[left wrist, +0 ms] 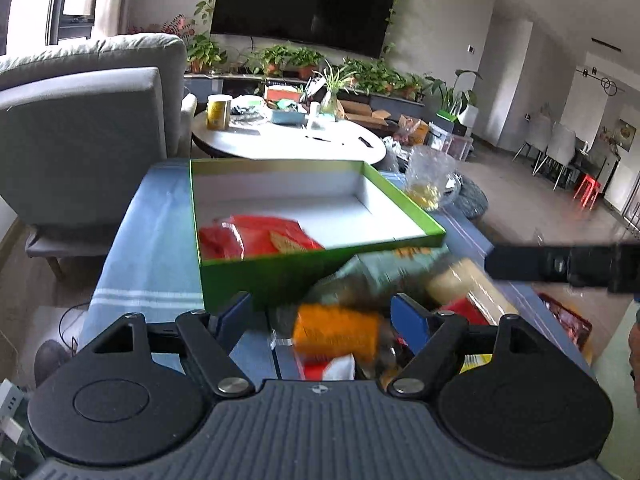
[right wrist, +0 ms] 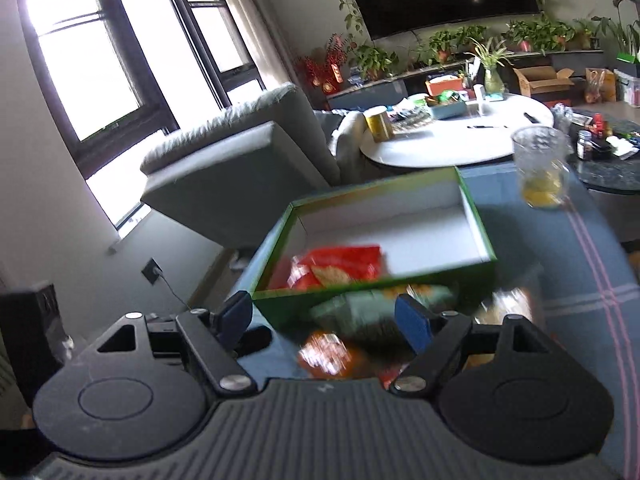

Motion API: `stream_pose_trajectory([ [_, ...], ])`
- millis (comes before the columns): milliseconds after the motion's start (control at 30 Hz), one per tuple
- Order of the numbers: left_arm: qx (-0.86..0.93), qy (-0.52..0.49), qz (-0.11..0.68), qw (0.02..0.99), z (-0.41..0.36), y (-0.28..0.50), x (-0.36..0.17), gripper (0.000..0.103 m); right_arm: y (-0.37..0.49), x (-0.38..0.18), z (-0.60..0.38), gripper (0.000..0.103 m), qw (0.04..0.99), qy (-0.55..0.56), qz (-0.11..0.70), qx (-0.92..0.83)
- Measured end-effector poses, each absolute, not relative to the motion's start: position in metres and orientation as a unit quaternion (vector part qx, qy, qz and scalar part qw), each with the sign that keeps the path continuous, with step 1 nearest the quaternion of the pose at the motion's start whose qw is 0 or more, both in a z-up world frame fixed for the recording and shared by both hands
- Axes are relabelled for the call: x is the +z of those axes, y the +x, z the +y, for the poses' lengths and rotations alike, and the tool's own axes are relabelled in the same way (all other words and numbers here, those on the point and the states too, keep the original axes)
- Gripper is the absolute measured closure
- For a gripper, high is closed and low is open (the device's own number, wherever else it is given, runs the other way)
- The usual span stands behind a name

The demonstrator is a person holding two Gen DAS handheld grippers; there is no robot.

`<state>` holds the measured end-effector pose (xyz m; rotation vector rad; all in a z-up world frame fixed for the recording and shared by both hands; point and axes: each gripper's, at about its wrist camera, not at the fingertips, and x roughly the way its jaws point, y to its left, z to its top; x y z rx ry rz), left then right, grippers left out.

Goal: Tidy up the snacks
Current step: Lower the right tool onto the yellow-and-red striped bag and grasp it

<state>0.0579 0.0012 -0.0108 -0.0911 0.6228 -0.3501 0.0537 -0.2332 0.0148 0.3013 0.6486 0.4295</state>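
Observation:
A green box (left wrist: 280,276) with a white inside stands on the blue tablecloth and holds a red snack packet (left wrist: 256,236). In front of it lies a pile of snacks: an orange packet (left wrist: 336,330), a pale green bag (left wrist: 384,268) and a beige packet (left wrist: 464,284). My left gripper (left wrist: 324,316) is open just above the orange packet. My right gripper (right wrist: 328,316) is open over the same pile, with the green bag (right wrist: 360,312) and orange packet (right wrist: 328,354) between its fingers; the box (right wrist: 476,220) and red packet (right wrist: 340,266) lie beyond. Both views are blurred.
A glass (left wrist: 430,178) with yellow liquid stands on the cloth right of the box. A black part of the other gripper (left wrist: 560,266) reaches in from the right. A grey sofa (left wrist: 80,128) and a cluttered white round table (left wrist: 288,140) stand behind.

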Motion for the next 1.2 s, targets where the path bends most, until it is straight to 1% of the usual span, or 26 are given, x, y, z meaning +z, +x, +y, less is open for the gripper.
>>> stream_pose_trajectory([
  [133, -0.154, -0.047, 0.305, 0.939, 0.006, 0.047, -0.010, 0.029, 0.035, 0.001, -0.236, 0.035, 0.912, 0.138, 0.328, 0.203],
  [333, -0.142, -0.052, 0.306, 0.940, 0.013, 0.035, -0.010, 0.029, 0.007, -0.012, -0.236, 0.035, 0.923, 0.091, 0.329, 0.181],
  [600, -0.148, -0.050, 0.310, 0.938, 0.010, 0.027, -0.015, 0.029, -0.011, -0.035, -0.242, 0.035, 0.914, 0.069, 0.365, 0.164],
  [700, -0.152, -0.046, 0.313, 0.936, 0.008, 0.027, -0.018, 0.029, -0.007, -0.047, -0.233, 0.035, 0.901, 0.054, 0.391, 0.181],
  [900, -0.145, -0.051, 0.318, 0.936, 0.012, 0.030, -0.023, 0.029, 0.014, -0.069, -0.228, 0.036, 0.875, 0.116, 0.434, 0.183],
  [933, -0.143, -0.052, 0.318, 0.936, 0.013, 0.030, -0.023, 0.029, 0.015, -0.070, -0.231, 0.037, 0.872, 0.135, 0.433, 0.185],
  [1000, -0.140, -0.055, 0.318, 0.936, 0.015, 0.031, -0.024, 0.029, 0.014, -0.065, -0.234, 0.043, 0.875, 0.150, 0.422, 0.184],
  [1133, -0.138, -0.060, 0.318, 0.936, 0.017, 0.033, -0.025, 0.029, 0.010, -0.043, -0.238, 0.044, 0.891, 0.167, 0.378, 0.187],
  [1200, -0.137, -0.060, 0.319, 0.936, 0.018, 0.033, -0.025, 0.029, 0.014, -0.032, -0.233, 0.044, 0.899, 0.144, 0.362, 0.201],
])
